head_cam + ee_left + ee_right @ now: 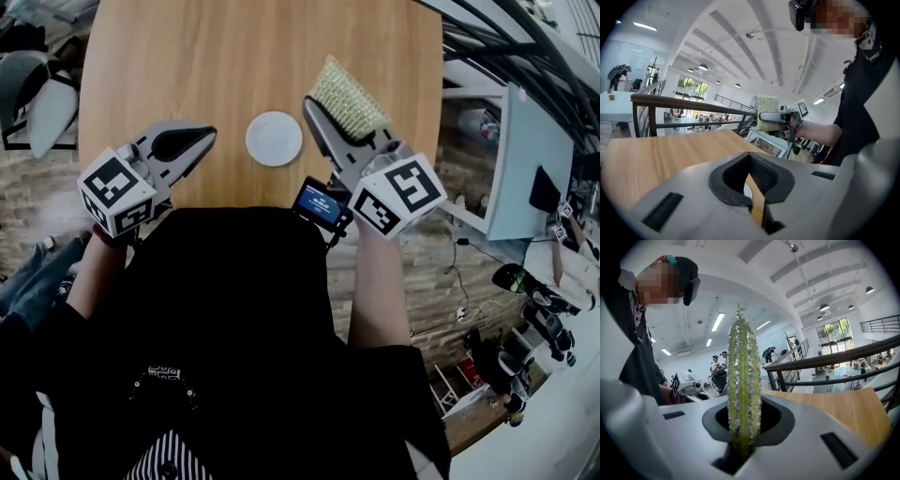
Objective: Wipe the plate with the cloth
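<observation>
Pinching cloth [349,98] edge-on in right gripper [321,117], held above table [187,56] just beside plate [274,139]; cloth likely light, pliant, coarse; edge grip suits; plate flat, probably slippery, breakable; left gripper [202,141] jaws together, nothing between

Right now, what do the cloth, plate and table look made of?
Cloth: yellow-green, knobbly weave with glinting flecks, so probably a synthetic scrub fabric.
Plate: plain white and smooth. It could be ceramic or plastic; I can't tell which.
Table: light wood with visible grain and a low-sheen finish. Whether it is solid wood or veneer is unclear.
</observation>
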`<action>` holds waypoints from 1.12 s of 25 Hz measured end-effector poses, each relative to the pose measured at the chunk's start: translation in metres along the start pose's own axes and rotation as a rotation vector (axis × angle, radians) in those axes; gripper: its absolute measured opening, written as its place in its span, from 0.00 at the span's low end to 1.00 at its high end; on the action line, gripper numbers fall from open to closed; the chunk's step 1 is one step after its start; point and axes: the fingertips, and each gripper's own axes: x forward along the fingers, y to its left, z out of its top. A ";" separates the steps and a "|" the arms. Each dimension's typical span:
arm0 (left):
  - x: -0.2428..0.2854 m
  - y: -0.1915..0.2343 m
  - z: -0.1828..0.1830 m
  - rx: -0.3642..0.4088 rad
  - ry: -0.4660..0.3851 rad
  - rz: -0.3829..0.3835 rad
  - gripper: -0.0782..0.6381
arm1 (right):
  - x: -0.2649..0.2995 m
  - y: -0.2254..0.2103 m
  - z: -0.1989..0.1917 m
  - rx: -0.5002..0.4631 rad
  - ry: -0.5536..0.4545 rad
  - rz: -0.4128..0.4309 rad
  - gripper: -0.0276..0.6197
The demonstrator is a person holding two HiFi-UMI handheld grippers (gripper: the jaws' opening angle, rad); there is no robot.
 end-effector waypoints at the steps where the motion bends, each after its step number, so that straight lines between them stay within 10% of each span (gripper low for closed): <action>1: 0.004 0.002 -0.006 -0.011 0.005 0.005 0.10 | 0.002 -0.004 -0.004 -0.002 0.008 0.002 0.12; 28: 0.111 0.036 -0.142 -0.102 0.261 0.060 0.10 | 0.062 -0.085 -0.221 -0.109 0.493 0.098 0.12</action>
